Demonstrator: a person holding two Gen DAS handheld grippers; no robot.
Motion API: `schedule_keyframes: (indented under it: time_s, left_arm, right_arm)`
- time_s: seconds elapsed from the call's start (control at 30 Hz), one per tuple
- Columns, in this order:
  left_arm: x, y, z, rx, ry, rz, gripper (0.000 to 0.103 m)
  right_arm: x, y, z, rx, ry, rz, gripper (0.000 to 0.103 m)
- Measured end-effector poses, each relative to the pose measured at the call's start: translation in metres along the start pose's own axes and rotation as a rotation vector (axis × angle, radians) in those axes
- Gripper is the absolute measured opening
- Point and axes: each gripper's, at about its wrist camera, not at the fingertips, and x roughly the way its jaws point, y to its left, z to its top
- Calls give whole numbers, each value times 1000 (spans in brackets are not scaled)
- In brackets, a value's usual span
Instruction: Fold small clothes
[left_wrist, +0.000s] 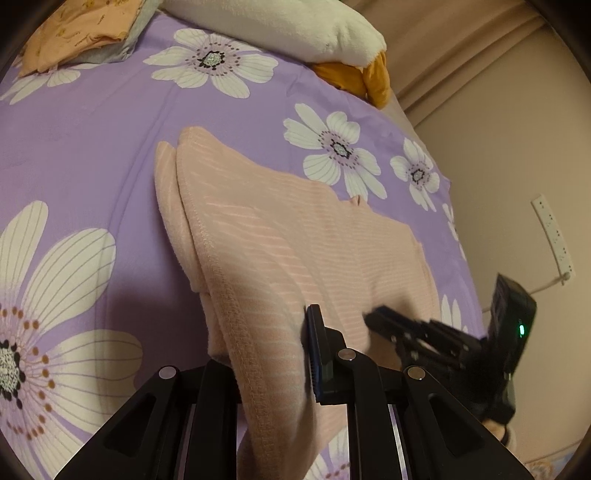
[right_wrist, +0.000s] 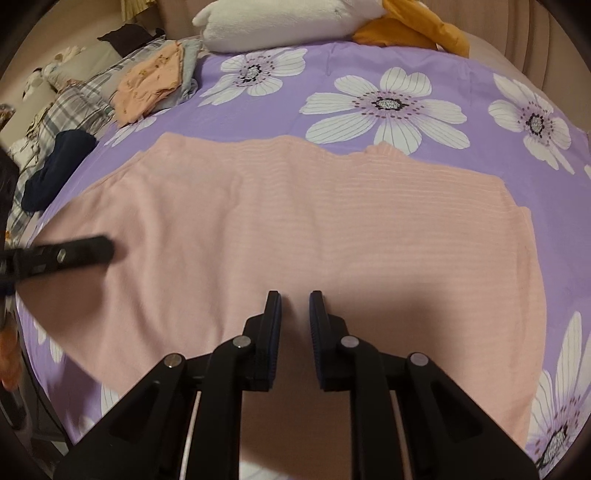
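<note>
A pink ribbed garment (right_wrist: 295, 229) lies spread across the middle of the purple flowered bedspread (right_wrist: 332, 74), with its hem lifted at the lower centre of the left wrist view, where the left gripper (left_wrist: 273, 354) is clamped on that edge. The right gripper (right_wrist: 294, 314) hovers low over the garment's near part, its jaws slightly apart and holding nothing. A folded orange cloth (right_wrist: 147, 81) sits on a stack at upper left, and a white plush (right_wrist: 273, 22) with orange parts lies along the top of the frame.
</note>
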Motion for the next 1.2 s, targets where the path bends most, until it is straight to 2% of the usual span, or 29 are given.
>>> schedule_keyframes:
  time_s: [0.33,0.7,0.9,0.97,1.2]
  left_arm:
    - [-2,-7,0,16,-9,7,14]
    - [-4,-28,3,67,-24,20,14]
    - [-4,-50,6,121,-56,57,14]
    - [-3,-63,8,149,-62,62,11]
    - [12,-102,11,238,-42,58,11]
  right_arm:
    - [-8,9,-27,-45,4,-20,17]
    - [-24,7,-31,-38,-27,-7,17]
    - [-32,-8,-31,16,-50,10,18]
    - [-35,-16,-31,41,-57,10,18]
    - [-46,-46,-35,131,-84,7,18]
